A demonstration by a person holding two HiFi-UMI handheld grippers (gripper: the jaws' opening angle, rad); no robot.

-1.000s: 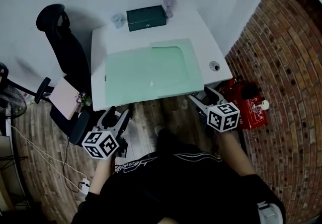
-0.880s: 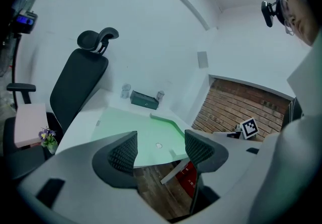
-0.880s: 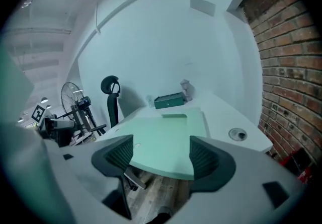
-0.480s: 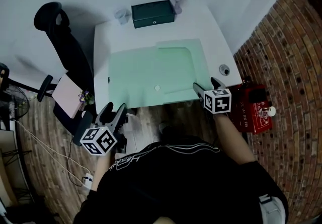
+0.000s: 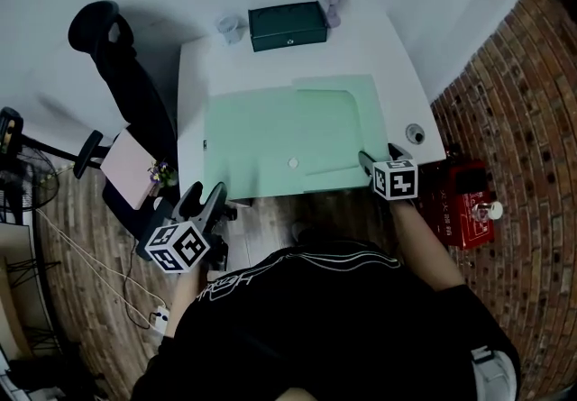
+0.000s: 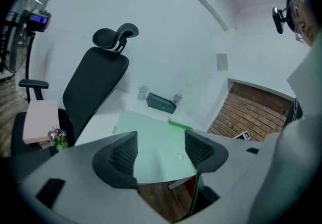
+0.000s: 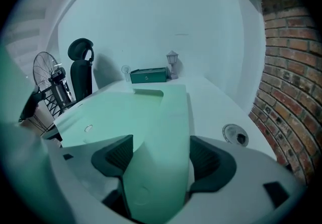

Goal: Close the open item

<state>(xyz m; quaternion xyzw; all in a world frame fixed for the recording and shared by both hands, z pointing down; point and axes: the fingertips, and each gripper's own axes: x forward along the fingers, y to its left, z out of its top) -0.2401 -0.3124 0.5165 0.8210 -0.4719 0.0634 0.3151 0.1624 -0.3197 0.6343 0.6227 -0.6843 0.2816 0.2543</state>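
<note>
Right gripper (image 5: 379, 158) has come in over the desk's near right edge since a second ago, dropping onto the corner of the green folder (image 5: 270, 129); the left gripper (image 5: 205, 201) has drifted only slightly and hangs short of the desk (image 5: 397, 57), off the near left corner. Right jaws have just been closing a little but stand spread, with the folder's flap (image 7: 166, 127) lying flat between and under them; the pads do not appear to press on it. Left jaws are spread too, nothing between them, only the folder seen beyond. The folder lies opened out in the middle of the white desk, its flap folded out to the right, which is probably why the right gripper goes there: that edge must be lifted and swung left over the body. A small round snap (image 5: 293, 162) sits near the front edge of the body, and its faint mate shows as a dimple on the flap (image 7: 141, 194); judged, closing means bringing the two together. Material reads as thin translucent plastic, smooth, slightly glossy, likely floppy and slippery against a hard smooth desktop. The left gripper seems held ready to pin the body. A dark green box (image 5: 288, 26) stands at the desk's far edge, well apart.
</note>
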